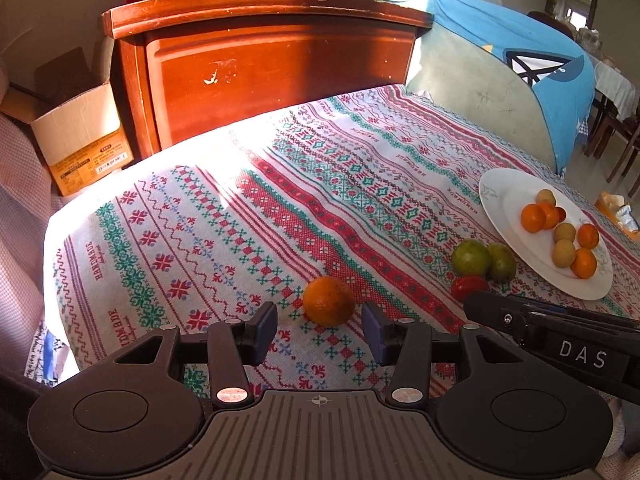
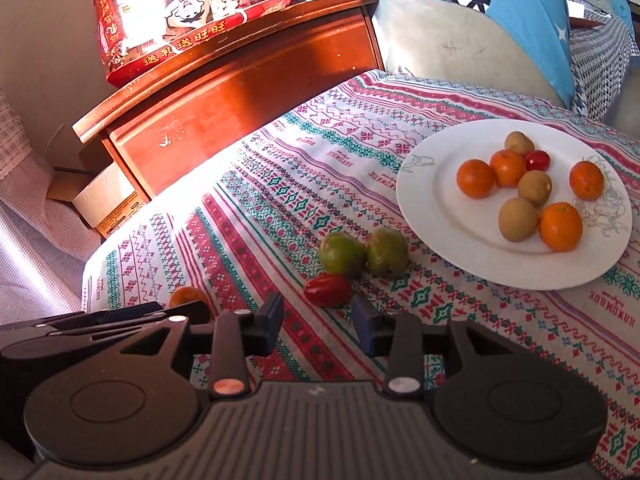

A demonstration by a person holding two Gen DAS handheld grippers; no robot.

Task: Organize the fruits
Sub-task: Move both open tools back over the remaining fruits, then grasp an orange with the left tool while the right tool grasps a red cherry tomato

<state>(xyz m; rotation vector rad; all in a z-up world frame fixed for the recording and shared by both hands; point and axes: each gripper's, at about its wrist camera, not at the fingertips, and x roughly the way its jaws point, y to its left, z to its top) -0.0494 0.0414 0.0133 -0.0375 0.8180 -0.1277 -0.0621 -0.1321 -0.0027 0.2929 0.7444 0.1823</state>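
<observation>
An orange lies on the patterned tablecloth, just ahead of my left gripper, which is open with its pads clear of the fruit on both sides. In the right wrist view a red tomato lies just beyond my right gripper, also open and empty. Two green fruits sit side by side behind the tomato. A white plate at the right holds several oranges, brownish fruits and one small red one. The left gripper's body partly hides the loose orange.
A wooden cabinet stands behind the table with a red gift pack on top. An open cardboard box sits at its left. A blue and grey cushion lies at the back right. The tablecloth drops off at the left edge.
</observation>
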